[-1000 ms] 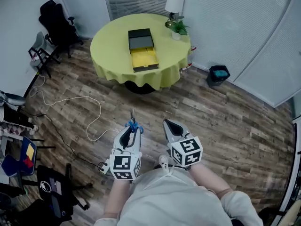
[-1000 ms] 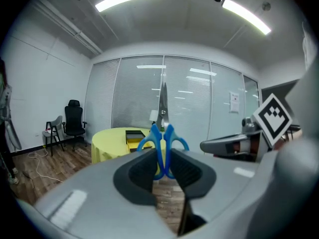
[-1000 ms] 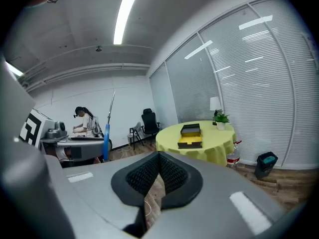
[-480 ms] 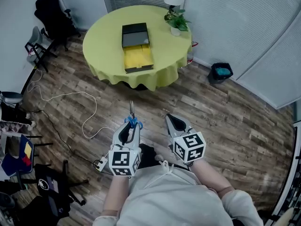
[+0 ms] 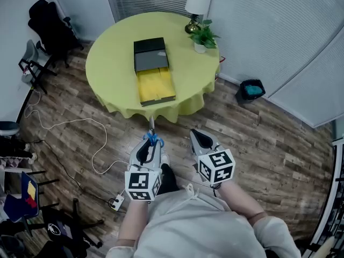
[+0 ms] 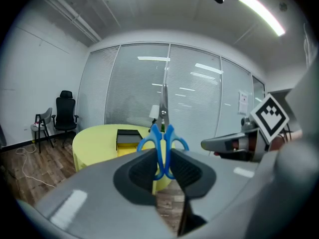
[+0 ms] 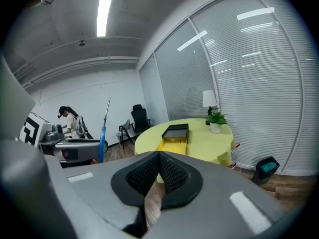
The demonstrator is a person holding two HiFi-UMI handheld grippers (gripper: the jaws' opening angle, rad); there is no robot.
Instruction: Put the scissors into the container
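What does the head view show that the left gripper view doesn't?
Only the head view: the bin near the blinds, the white cable on the floor, and the person's arms.
Only the left gripper view: the ceiling lights, and the left gripper shut on the blue handles, seen close up.
Both: the scissors, the yellow table, the container on it, and the right gripper.

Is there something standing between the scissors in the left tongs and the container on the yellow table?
Nothing visible does. The scissors, clamped in the left tongs, point toward the container; only wood floor and the near edge of the table lie between.
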